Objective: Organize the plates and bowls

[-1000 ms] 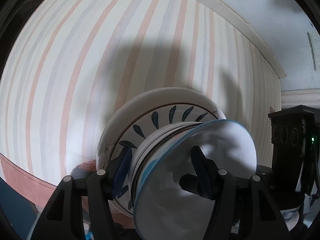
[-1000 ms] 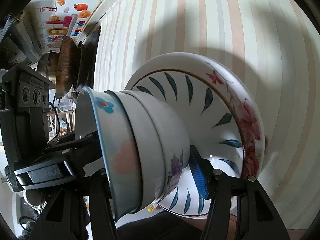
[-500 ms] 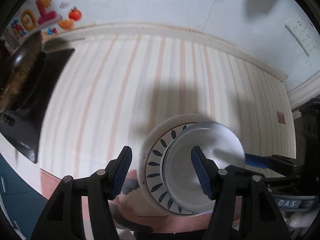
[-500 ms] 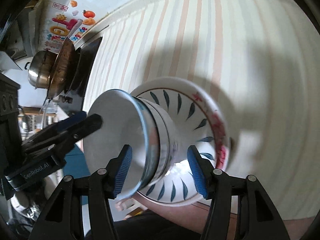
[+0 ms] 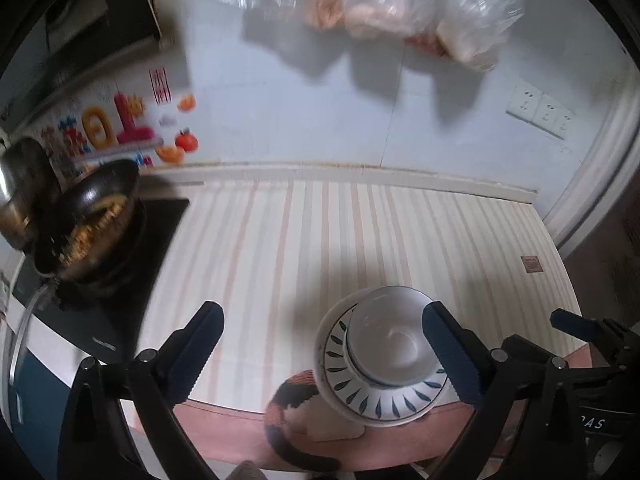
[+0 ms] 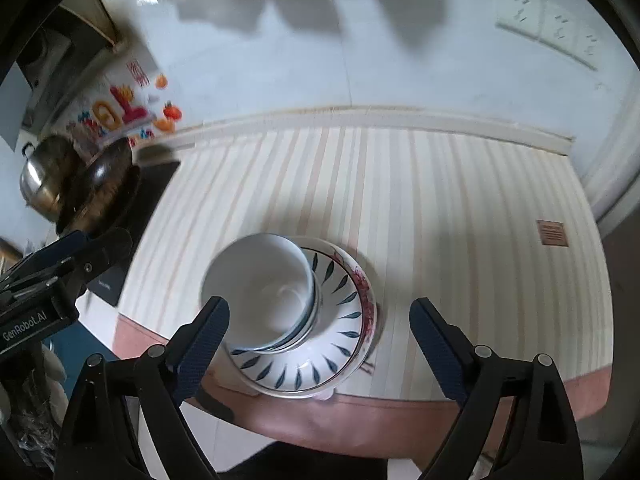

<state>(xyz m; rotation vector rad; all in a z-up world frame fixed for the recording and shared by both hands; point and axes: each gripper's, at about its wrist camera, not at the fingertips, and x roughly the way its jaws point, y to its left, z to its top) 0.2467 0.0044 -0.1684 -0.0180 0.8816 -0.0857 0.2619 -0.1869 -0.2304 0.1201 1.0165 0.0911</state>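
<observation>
Withdrawn from the stack since the earlier frames: both grippers, formerly clamped on the crockery. Left gripper (image 5: 320, 344): jaws wide, holding nothing, raised above the desk (image 5: 304, 240). Right gripper (image 6: 320, 336): jaws wide, holding nothing, likewise raised. Nested bowls (image 6: 260, 292) seated in the leaf-pattern plate (image 6: 340, 344); same bowls (image 5: 388, 336) and plate (image 5: 384, 400) visible from the left wrist. Stack resting upright near the front edge of the striped desk, overhanging it slightly, clear of both sets of jaws. Wok (image 5: 92, 216) with food on the black cooktop (image 5: 132, 280) at far left, well apart from the stack. Wall sockets (image 5: 540, 114) above, right.
</observation>
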